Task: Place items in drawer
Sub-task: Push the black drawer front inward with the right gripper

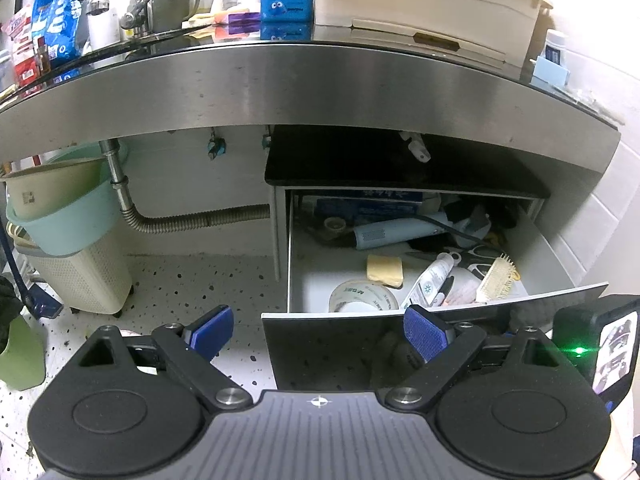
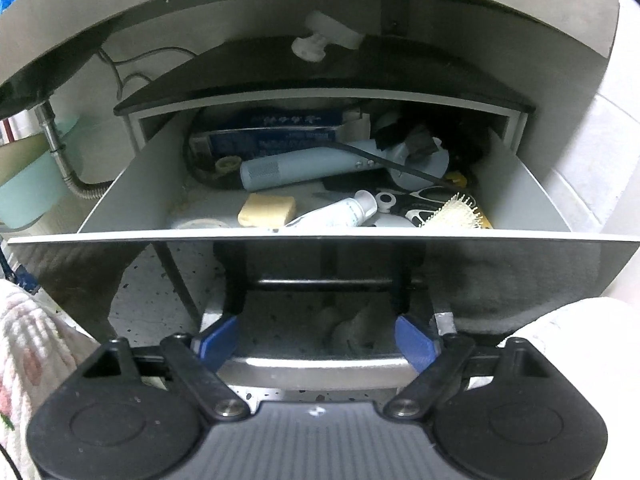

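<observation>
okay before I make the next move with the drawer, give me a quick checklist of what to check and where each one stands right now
1. Drawer pulled open: ok.
2. Left gripper jaws open and empty: ok.
3. Right gripper jaws open, empty, in front of the glossy drawer front: ok.
4. An item in hand to put away: not ok, neither gripper holds anything.
5. Free floor space in the drawer: ok, a bare patch at the left, beside the tape roll and yellow soap bar.
6. Nothing sticking above the drawer rim, such as the hairbrush: cannot tell.
</observation>
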A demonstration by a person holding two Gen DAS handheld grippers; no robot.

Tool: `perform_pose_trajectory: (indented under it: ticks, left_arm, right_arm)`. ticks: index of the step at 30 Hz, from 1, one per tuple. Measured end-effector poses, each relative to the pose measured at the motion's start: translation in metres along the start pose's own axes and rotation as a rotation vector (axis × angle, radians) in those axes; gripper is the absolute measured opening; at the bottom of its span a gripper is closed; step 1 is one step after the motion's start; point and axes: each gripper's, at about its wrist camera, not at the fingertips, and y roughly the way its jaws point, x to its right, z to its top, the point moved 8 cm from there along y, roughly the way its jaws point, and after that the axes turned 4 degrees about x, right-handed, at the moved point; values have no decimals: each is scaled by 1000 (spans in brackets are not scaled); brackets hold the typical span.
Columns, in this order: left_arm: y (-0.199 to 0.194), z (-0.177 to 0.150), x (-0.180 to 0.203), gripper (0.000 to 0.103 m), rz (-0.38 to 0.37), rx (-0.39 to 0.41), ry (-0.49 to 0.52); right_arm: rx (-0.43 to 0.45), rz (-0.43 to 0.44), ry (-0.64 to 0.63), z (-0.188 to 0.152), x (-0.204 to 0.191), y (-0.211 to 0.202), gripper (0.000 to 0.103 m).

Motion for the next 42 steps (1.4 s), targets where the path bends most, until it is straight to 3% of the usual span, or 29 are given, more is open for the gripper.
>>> perform_pose_trajectory:
  ticks: [42]
  left_arm:
    - [-3,-12,13,93,-30,-27,55]
  right_arm:
    - [36,-5,-1,3,-2,8,90]
